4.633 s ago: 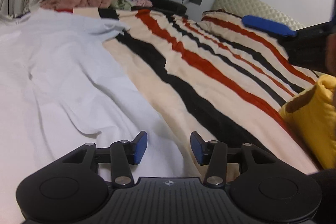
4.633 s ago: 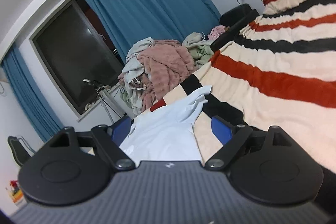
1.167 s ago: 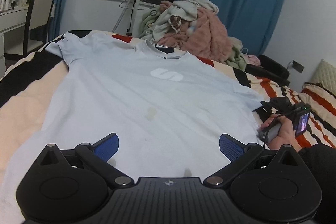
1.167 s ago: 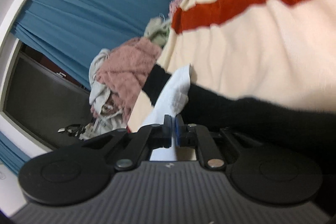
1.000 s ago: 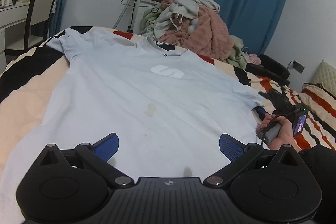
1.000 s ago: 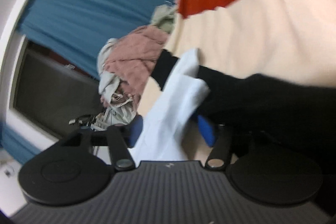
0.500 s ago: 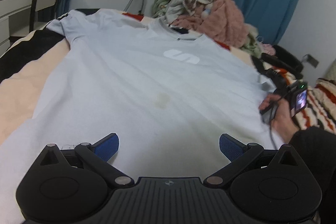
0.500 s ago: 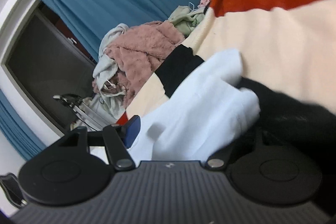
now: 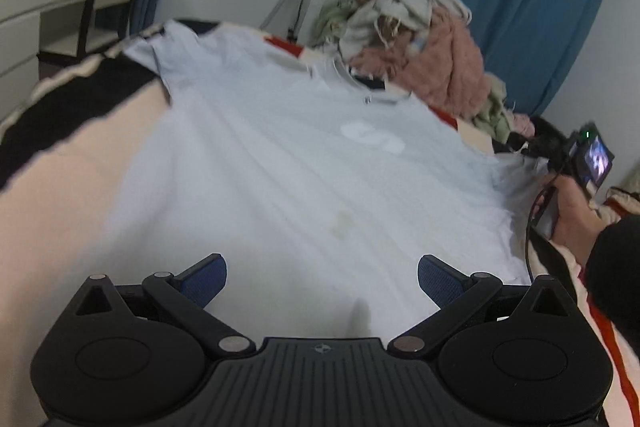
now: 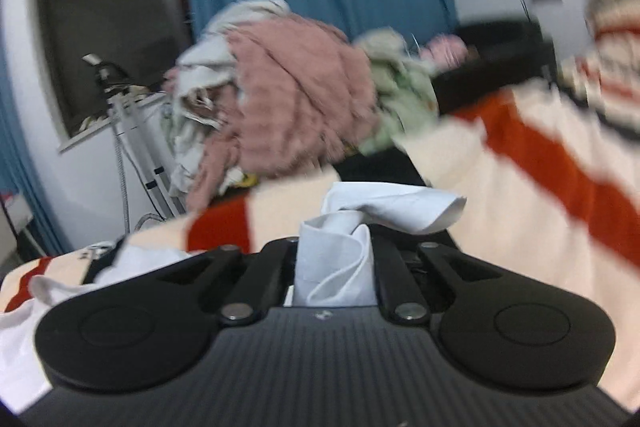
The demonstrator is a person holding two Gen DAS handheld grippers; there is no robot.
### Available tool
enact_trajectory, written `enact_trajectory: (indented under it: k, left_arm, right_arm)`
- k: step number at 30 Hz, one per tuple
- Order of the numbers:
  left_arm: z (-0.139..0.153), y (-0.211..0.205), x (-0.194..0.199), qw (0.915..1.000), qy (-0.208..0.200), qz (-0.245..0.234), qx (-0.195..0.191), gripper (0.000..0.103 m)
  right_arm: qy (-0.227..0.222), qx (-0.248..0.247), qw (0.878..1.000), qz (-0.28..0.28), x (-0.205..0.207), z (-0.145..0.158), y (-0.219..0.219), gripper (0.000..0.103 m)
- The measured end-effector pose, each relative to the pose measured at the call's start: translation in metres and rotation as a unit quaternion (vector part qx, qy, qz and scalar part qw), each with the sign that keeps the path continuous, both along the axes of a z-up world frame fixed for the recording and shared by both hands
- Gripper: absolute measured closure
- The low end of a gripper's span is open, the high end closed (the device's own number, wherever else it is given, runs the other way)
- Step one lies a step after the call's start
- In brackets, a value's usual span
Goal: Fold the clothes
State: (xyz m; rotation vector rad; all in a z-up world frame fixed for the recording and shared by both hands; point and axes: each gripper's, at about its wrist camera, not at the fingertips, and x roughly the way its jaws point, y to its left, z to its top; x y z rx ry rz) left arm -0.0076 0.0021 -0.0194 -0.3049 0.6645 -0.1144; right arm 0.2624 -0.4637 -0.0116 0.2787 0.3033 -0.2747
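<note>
A pale blue T-shirt (image 9: 288, 163) lies spread flat, front up, on a bed with a striped blanket (image 10: 532, 167) of cream, red and black. Its collar is at the far end, its hem near me.

My right claw (image 10: 334, 247) has just been closing and now pinches a bunched fold of the shirt's right sleeve (image 10: 384, 207); the cloth fills the narrow gap and spills out ahead of it. In the left wrist view, a hand (image 9: 568, 215) grips that tool at the shirt's right edge.

My left claw (image 9: 322, 273) stands wide, holding nothing, over the shirt's near hem.

I judge the step in hand to be folding the right sleeve inward across the body. To do it well, I would carry the pinched sleeve level toward the chest logo (image 9: 372, 137), low over the cloth, so the body does not drag along. Pinning the near hem with the left claw should keep the crease straight. A pile of other clothes (image 10: 288, 99) sits at the far end, well clear.
</note>
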Motion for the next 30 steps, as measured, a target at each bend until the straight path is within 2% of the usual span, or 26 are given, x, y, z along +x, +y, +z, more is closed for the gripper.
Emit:
enact_trajectory:
  k: [4, 8, 12, 17, 20, 22, 23, 24, 27, 30]
  left_arm:
    - [0.018, 0.025, -0.017, 0.9997, -0.022, 0.01, -0.009, 0.0]
    - [0.029, 0.056, -0.025, 0.9984, -0.04, 0.038, -0.013, 0.0]
    - [0.027, 0.083, -0.017, 0.997, -0.042, 0.061, -0.025, 0.0]
    - [0.015, 0.098, 0.003, 0.9952, -0.044, 0.088, -0.001, 0.0]
    - [0.008, 0.099, 0.016, 0.9952, -0.035, 0.091, 0.009, 0.0]
    - [0.002, 0.096, 0.023, 0.9956, -0.03, 0.087, 0.016, 0.0]
    - [-0.001, 0.094, 0.027, 0.9959, -0.026, 0.085, 0.019, 0.0]
    - [-0.004, 0.092, 0.03, 0.9961, -0.023, 0.082, 0.021, 0.0]
    - [-0.007, 0.088, 0.032, 0.9961, -0.026, 0.08, 0.027, 0.0]
    - [-0.007, 0.089, 0.033, 0.9957, -0.026, 0.086, 0.024, 0.0]
  right_arm:
    - [-0.015, -0.096, 0.995, 0.009, 0.001, 0.054, 0.07, 0.096]
    - [-0.012, -0.169, 0.985, 0.031, 0.021, 0.074, 0.15, 0.096]
    - [0.021, -0.236, 0.969, 0.067, 0.058, 0.044, 0.235, 0.096]
    - [0.06, -0.265, 0.955, 0.118, 0.094, -0.01, 0.309, 0.096]
    - [0.07, -0.243, 0.958, 0.136, 0.102, -0.032, 0.318, 0.092]
    - [0.084, -0.203, 0.964, 0.151, 0.106, -0.041, 0.316, 0.057]
    - [0.091, -0.176, 0.967, 0.162, 0.106, -0.042, 0.313, 0.029]
    - [0.091, -0.148, 0.97, 0.172, 0.102, -0.04, 0.31, 0.025]
    - [0.077, -0.098, 0.974, 0.191, 0.079, -0.027, 0.301, 0.024]
    - [0.062, -0.064, 0.975, 0.204, 0.036, -0.006, 0.293, 0.024]
